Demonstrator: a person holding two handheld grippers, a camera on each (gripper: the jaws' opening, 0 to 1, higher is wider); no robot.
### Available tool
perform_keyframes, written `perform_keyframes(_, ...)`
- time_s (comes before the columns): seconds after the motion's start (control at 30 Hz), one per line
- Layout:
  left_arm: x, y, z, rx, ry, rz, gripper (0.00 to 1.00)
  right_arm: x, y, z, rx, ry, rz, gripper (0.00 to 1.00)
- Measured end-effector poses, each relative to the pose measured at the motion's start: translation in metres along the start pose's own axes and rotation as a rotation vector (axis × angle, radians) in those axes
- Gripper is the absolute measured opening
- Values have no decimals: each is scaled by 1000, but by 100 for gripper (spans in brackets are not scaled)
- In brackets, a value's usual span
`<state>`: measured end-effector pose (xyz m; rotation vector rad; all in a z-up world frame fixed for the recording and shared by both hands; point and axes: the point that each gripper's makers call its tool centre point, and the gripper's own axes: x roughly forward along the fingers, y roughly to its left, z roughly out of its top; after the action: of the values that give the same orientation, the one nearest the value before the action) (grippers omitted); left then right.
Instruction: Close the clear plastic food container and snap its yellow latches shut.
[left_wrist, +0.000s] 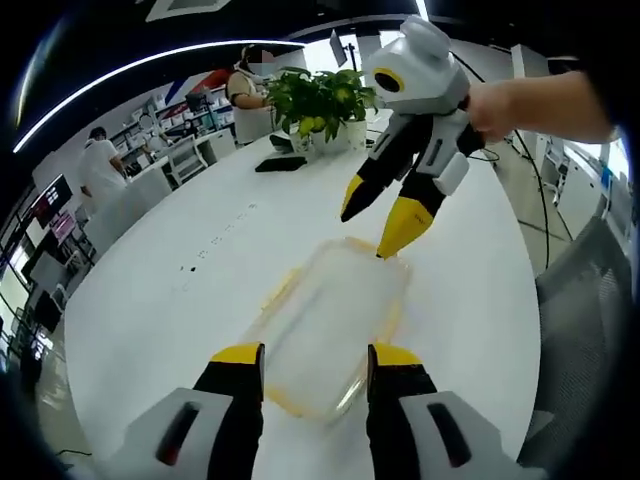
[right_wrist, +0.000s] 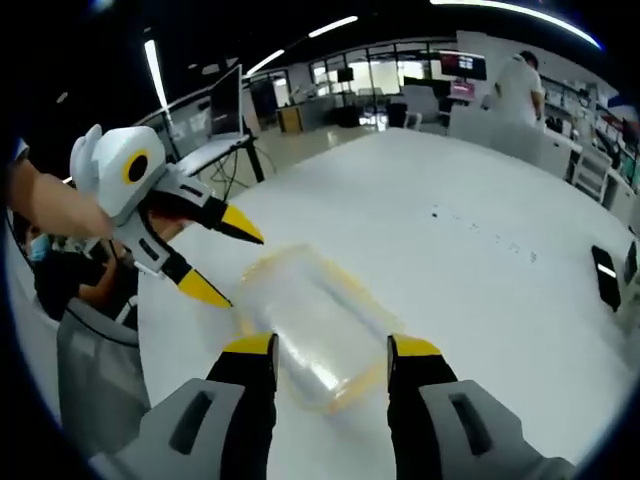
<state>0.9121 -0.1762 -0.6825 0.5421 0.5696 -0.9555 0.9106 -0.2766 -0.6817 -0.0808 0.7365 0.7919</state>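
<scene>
A clear plastic container (left_wrist: 325, 320) with yellow latches along its rim lies flat on the white table (left_wrist: 150, 300), lid resting on top. My left gripper (left_wrist: 316, 358) is open, its yellow-tipped jaws standing either side of the container's near end. My right gripper (left_wrist: 365, 233), held by a hand, hovers open at the far end, its lower tip close to the rim. In the right gripper view the container (right_wrist: 310, 320) lies between the open jaws of my right gripper (right_wrist: 330, 350). The left gripper (right_wrist: 245, 270) comes in from the left, open, beside the container's far-left corner.
A potted plant (left_wrist: 320, 100) and a black object (left_wrist: 280, 163) sit at the table's far end. A black phone (right_wrist: 605, 275) lies at the right edge. Grey chairs (left_wrist: 590, 290) (right_wrist: 95, 370) stand by the table. People stand at desks in the background.
</scene>
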Motion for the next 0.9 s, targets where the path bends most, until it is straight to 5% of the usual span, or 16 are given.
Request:
perform_keyframes(0.4, -6, 4, -13, -79, -71, 76, 38, -13, 15, -14, 6, -123, -43, 40)
perform_keyframes(0.9, 2, 3, -49, -143, -46, 122, 38, -2, 8, -49, -46, -84, -107, 41)
